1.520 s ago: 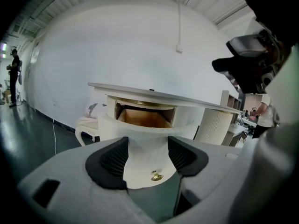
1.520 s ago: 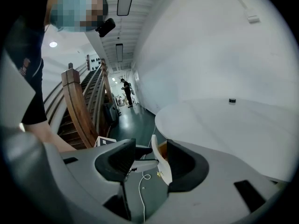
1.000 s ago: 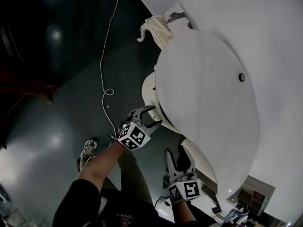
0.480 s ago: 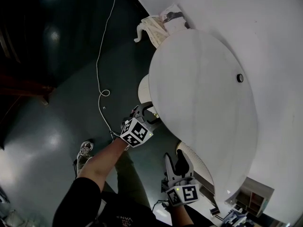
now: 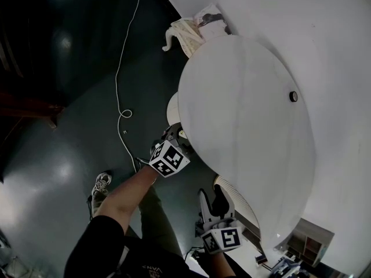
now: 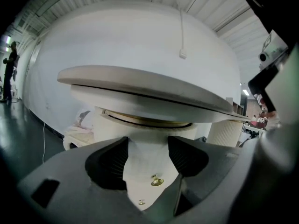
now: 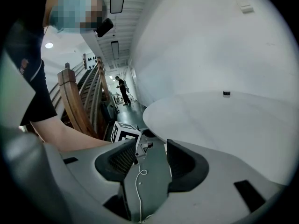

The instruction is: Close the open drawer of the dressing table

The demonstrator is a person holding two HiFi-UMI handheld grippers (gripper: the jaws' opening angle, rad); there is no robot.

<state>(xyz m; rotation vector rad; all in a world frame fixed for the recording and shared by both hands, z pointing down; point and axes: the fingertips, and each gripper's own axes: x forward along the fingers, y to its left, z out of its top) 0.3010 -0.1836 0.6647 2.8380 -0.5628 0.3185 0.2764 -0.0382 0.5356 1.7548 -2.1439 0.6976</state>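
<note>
White drawer front, with its brass knob, lies directly ahead between the jaws of the left tool, which stand wide apart and grip nothing. We note the left forearm stretched toward the surface edge. Beside it, the right tool gapes empty, angled down over floor and cable. Shirt print is unreadable.

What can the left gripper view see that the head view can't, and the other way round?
Only the left gripper view shows the brass knob on the white drawer front, between the open jaws of the left gripper. Only the head view shows the white cable on the floor, the small dark thing on the tabletop, and the right gripper. Both show that white tabletop.
</note>
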